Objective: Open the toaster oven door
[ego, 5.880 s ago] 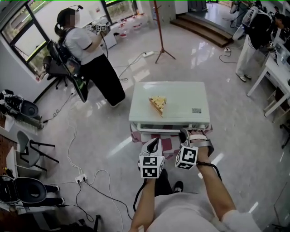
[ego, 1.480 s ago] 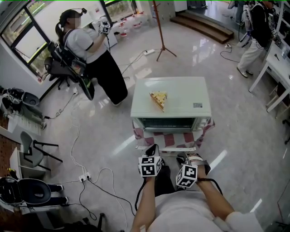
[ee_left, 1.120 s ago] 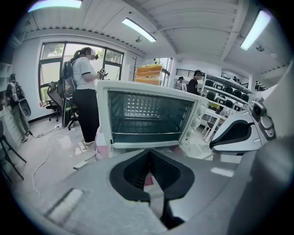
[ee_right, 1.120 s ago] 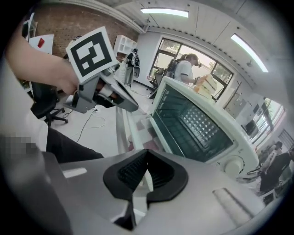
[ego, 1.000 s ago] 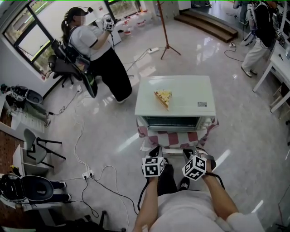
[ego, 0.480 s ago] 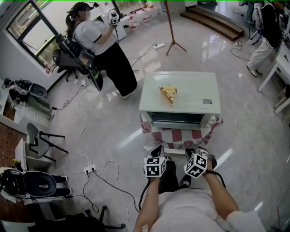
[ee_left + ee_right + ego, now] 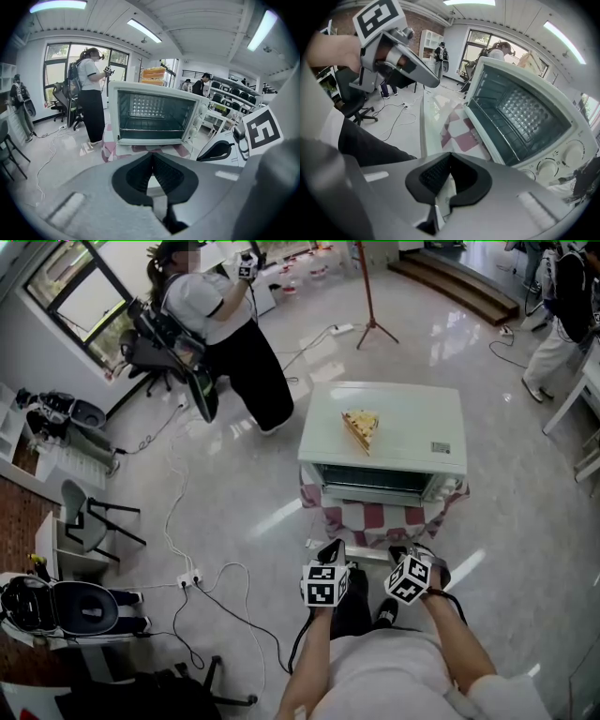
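Note:
The white toaster oven (image 7: 384,432) stands on a red and white checked cloth (image 7: 375,519). Its glass door (image 7: 433,119) is folded down level in front of it, and the cavity with its wire rack (image 7: 154,117) shows. A toast slice (image 7: 360,426) lies on the oven's top. My left gripper (image 7: 330,549) is shut with nothing in it, a short way in front of the door. My right gripper (image 7: 401,554) is beside it, also shut and empty, just short of the door's front edge. Each gripper appears in the other's view: the right gripper (image 7: 218,150) and the left gripper (image 7: 424,77).
A person with grippers (image 7: 220,324) stands at the back left next to an office chair (image 7: 159,348). Cables and a power strip (image 7: 190,579) lie on the floor to my left. A tripod stand (image 7: 370,296) is behind the oven. Another person (image 7: 562,296) stands at the far right.
The door, shut in the earliest frame with my right gripper at its handle, now lies open. Both grippers have drawn back from the oven; the right one has sunk a little.

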### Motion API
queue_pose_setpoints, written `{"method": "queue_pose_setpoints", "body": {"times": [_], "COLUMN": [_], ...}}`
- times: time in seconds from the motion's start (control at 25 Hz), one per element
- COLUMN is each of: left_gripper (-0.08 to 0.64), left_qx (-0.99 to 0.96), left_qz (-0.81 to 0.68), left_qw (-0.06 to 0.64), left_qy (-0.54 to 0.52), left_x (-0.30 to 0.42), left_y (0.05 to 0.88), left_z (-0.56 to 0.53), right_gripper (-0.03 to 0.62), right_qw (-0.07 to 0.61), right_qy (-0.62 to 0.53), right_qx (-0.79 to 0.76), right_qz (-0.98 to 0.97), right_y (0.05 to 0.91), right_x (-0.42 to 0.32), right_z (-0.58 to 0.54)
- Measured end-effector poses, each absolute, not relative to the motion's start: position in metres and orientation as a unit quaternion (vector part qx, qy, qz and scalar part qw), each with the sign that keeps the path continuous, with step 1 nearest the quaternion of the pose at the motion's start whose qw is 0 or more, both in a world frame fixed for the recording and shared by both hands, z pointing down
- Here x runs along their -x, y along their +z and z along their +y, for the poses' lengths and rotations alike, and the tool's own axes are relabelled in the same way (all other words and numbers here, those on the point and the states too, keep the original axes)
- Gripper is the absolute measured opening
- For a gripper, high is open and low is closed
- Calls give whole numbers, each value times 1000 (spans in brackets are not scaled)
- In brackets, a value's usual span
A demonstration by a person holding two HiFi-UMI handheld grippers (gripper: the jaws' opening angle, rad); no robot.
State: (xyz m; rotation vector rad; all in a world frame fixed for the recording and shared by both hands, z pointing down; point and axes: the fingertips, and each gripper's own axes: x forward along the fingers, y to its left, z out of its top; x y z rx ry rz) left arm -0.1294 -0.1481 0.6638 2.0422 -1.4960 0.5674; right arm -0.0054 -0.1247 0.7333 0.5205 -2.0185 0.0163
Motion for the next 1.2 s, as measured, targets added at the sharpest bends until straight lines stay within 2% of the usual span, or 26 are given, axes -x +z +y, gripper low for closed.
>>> {"method": "queue_pose_setpoints", "body": {"times": [1.2], "left_gripper": [2], "left_qx": [-755], "left_qz": [-561], "left_qw": [264], "left_qy": [213], "left_x": [138], "left_y": [666], "left_z": [-142], "right_gripper": [3], "right_qw": [533], "right_qy": [64], "right_qx": [-177], "right_qz": [-825], "right_y": [801], "right_x": [1], "right_z": [-99]}}
